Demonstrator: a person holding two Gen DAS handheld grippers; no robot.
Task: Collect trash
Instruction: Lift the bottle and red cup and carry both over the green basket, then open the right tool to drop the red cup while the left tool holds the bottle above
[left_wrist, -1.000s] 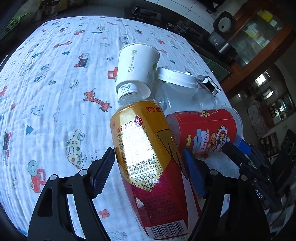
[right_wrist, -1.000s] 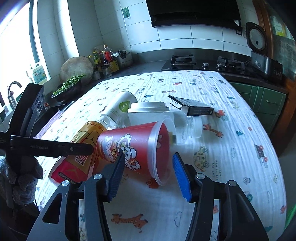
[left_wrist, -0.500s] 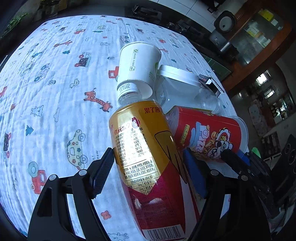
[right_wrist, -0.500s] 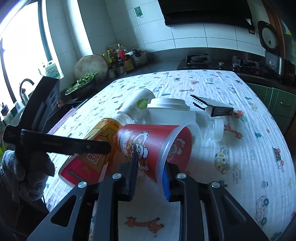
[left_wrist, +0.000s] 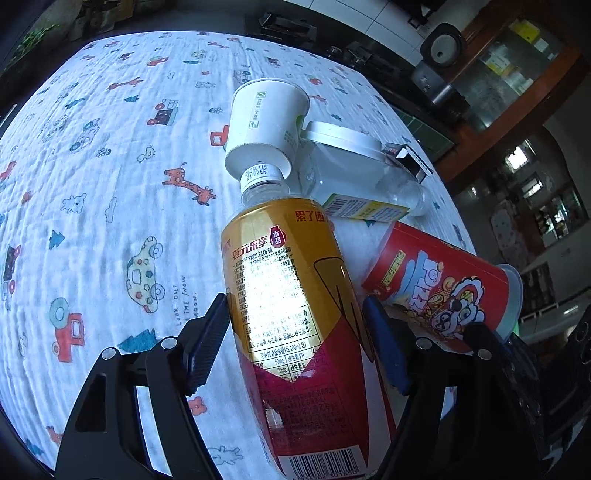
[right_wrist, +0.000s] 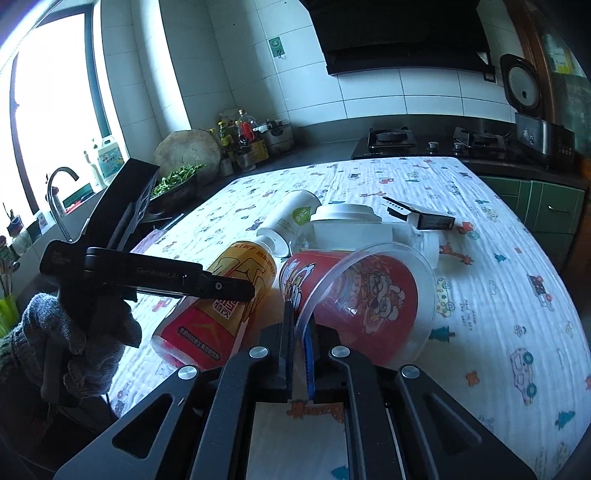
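A yellow and red drink bottle (left_wrist: 280, 280) lies between the pads of my left gripper (left_wrist: 295, 314), whose jaws are closing and touch both its sides. Its cap pokes into the base of a white paper cup (left_wrist: 264, 118). To the right, a red snack cup (left_wrist: 436, 280) is tilted on its side. In the right wrist view my right gripper (right_wrist: 299, 314) is shut on the clear rim of the red cup (right_wrist: 369, 295), one pad inside and one outside. The bottle (right_wrist: 221, 317) lies left of it under the left gripper's finger (right_wrist: 221, 288).
A clear jar with a white lid (right_wrist: 347, 225), a black box (right_wrist: 421, 218) and a small green-yellow carton (left_wrist: 365, 210) lie behind the cups on the cartoon-print tablecloth (left_wrist: 110, 166). A gloved hand (right_wrist: 74, 332) holds the left gripper. A sink, counter and stove lie beyond.
My right gripper's jaws went from wide around the red cup's mouth to clamped on its rim, and the cup tilted and shifted away from the bottle. The left gripper stayed in place.
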